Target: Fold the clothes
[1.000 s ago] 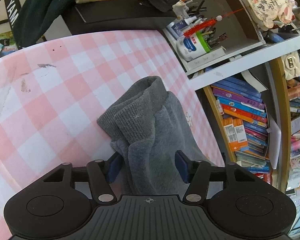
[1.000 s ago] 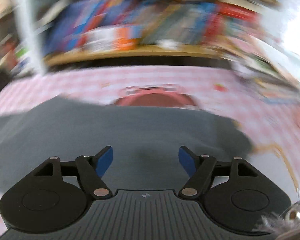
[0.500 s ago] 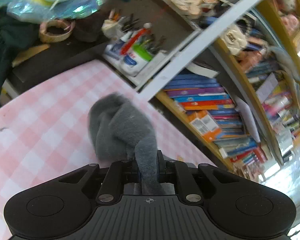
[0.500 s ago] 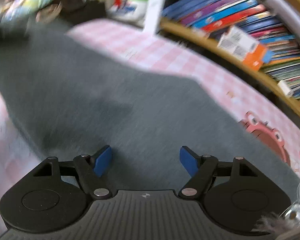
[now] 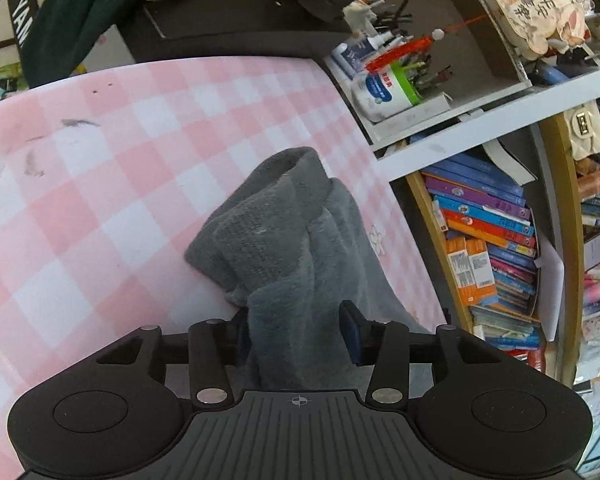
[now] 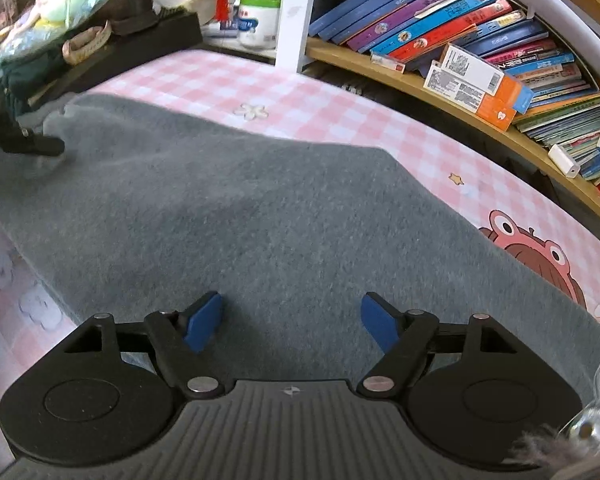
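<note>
1. A soft grey fleece garment [image 6: 260, 208] lies spread flat on the bench, which wears a pink and white checked cloth [image 5: 100, 184].
2. In the right wrist view the grey garment covers most of the cloth, with pink squares showing behind it and at the left.
3. A white flower print [image 6: 253, 111] sits on the cloth just past the far edge of the garment.
4. A pink cartoon frog face [image 6: 532, 248] peeks out beside the right edge of the garment.
5. The right tool [image 6: 292, 322] hangs over the flat grey cloth with its blue pads spread wide, and nothing is between them.
6. In the left wrist view one end of the garment, with its ribbed knitted cuff [image 5: 260, 216], is bunched up near the bench edge.
7. The left tool [image 5: 296, 334] has just been opening, and a fold of the grey garment stands between its blue pads.
8. The right pad stands a little away from the fold. The left pad is partly hidden, so I cannot tell if it touches.
9. The tip of the left tool also shows at the far left of the right wrist view, on the garment's end.
10. A wooden shelf full of colourful books [image 6: 480, 40] stands behind the bench.
11. A white tub of pens [image 5: 384, 88] sits on a shelf beside the bench corner.
</note>
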### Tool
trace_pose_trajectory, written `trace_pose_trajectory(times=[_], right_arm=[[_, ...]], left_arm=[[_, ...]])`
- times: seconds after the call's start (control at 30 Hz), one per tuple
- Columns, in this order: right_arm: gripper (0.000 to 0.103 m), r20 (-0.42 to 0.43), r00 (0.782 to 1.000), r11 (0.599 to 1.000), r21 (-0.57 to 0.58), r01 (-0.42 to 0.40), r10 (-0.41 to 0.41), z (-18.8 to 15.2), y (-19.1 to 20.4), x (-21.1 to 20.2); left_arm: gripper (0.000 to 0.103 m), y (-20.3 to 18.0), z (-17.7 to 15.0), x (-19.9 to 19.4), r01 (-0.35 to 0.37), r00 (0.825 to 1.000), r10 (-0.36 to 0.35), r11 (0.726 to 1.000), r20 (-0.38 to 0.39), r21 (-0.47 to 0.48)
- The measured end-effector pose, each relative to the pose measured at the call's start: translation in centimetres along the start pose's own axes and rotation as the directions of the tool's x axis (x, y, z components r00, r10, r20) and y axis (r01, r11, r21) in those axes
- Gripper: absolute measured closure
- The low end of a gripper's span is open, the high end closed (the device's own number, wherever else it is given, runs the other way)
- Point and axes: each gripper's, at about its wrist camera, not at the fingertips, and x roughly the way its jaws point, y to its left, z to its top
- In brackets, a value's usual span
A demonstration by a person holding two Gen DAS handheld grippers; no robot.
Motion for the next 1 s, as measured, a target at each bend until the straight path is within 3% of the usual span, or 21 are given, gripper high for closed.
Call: trace_pose_trajectory(times=[0.1,0.3,0.47,0.57,0.67,0.8,0.9,1.0], right_arm=[[0.028,0.04,0.999,0.999,0.041,-0.014,0.013,0.6,-0.1,-0.5],[0.028,-0.018,1.0,1.0,-0.006,-0.017,0.017,0.1,1.1,0.3],[0.028,-0.026,0.999,1.0,0.006,-0.028,0.028,-0.2,1.1,0.1],[0.027,-0.026,0.999,1.0,0.003,-0.031,0.031,-0.1,1.1,0.2],[0.027,-0.018,0.999,0.999,0.001,-0.042,0.042,0.0,0.9,0.2],[0.027,0.027,0.996,0.996,0.022,-0.082,0.081,0.2,0.0,-0.4],[0.026,0.088,0.991,0.993,0.055,-0.107,0.102,0.3,-1.3,-1.6],[0.025,0.129,0.986,0.987,0.101,-0.124,0.11,0.2,-3.3,-2.9]], left_arm=[[0.06,-0.2,0.1,0.2,0.003,1.0,-0.003,1.0,0.005,-0.002],[0.063,0.0,0.2,0.5,0.022,1.0,-0.021,0.999,0.023,-0.039],[0.083,0.7,0.3,1.0,0.022,0.999,-0.02,0.997,0.026,-0.076],[0.088,0.8,0.5,1.4,0.025,0.999,-0.023,0.996,0.024,-0.088],[0.09,-1.0,0.5,0.7,0.036,0.998,-0.034,0.999,0.052,-0.025],[0.09,-4.7,-0.1,-0.6,0.05,0.994,-0.062,0.989,0.087,0.136],[0.09,-7.4,-0.8,-1.4,0.026,0.993,-0.056,0.965,0.107,0.262],[0.09,-10.6,-1.9,-1.8,-0.019,0.991,-0.036,0.915,0.128,0.403]])
